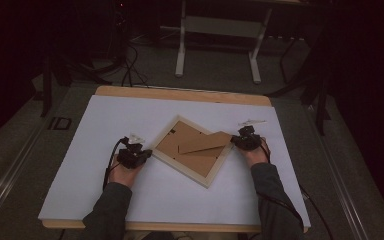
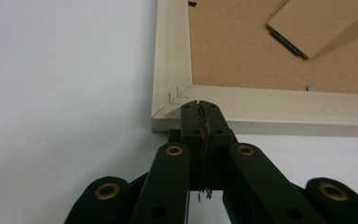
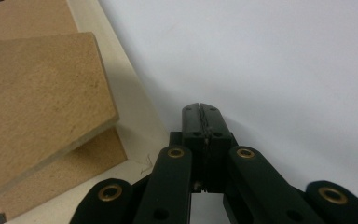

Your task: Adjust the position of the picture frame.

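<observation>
One picture frame (image 1: 194, 150), square, face down and turned diamond-wise near the middle of the white-covered tabletop (image 1: 105, 120): pale wooden moulding with mitred corners, matte brown fibreboard backing, one flat fibreboard easel stand (image 1: 205, 143) lying across it. Two hand-held grippers, black, jointed, with brass-coloured rivets: left hand-held gripper (image 2: 200, 103) clenched with nothing between its jaws, tips at the frame's left corner; right hand-held gripper (image 3: 200, 106) likewise clenched and empty, just beside the frame's right corner. Both forearms entering from the near edge, sleeved, one hand behind each gripper, tips aimed inward at the frame.

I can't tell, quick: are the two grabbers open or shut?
Left gripper: shut, empty, at the picture frame corner.
Right gripper: shut, empty.
</observation>
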`<state>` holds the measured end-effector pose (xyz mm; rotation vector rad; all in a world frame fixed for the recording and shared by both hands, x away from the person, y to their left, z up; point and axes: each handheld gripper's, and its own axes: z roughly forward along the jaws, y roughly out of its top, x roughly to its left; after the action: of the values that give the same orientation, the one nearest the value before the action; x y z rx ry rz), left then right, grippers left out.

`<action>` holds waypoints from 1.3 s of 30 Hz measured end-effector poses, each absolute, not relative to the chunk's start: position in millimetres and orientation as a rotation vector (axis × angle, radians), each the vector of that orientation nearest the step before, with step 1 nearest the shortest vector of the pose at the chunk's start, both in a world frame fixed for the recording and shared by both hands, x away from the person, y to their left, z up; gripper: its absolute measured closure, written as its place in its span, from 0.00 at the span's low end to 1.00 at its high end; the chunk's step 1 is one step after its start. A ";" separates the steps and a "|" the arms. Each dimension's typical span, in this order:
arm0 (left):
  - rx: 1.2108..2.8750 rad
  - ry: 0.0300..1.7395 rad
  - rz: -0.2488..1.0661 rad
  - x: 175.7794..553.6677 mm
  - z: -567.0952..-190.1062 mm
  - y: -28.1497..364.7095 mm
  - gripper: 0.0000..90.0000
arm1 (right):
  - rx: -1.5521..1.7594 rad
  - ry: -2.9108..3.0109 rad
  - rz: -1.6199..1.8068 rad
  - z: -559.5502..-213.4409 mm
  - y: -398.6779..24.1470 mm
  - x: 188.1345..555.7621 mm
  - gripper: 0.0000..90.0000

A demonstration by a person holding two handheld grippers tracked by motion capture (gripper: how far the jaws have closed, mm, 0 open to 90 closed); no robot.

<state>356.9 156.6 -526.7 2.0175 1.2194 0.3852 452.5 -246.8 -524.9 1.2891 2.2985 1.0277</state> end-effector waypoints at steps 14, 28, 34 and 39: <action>1.979 1.261 0.374 366.8 -531.6 157.2 1.00 | 1.248 2.345 1.044 -529.5 -248.3 431.5 1.00; 2.011 1.271 0.403 384.3 -525.3 148.5 1.00 | 1.250 2.388 1.097 -531.7 -250.5 412.7 1.00; 2.013 1.273 0.404 391.6 -525.7 145.4 1.00 | 1.221 2.407 1.103 -531.9 -247.8 402.5 1.00; 2.006 1.292 0.402 397.2 -526.1 142.3 1.00 | 1.215 2.418 1.142 -533.7 -246.6 394.0 1.00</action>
<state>397.2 142.3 -526.1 2.0063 1.2918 0.4020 394.0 -246.6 -533.7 1.2152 2.4182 1.1417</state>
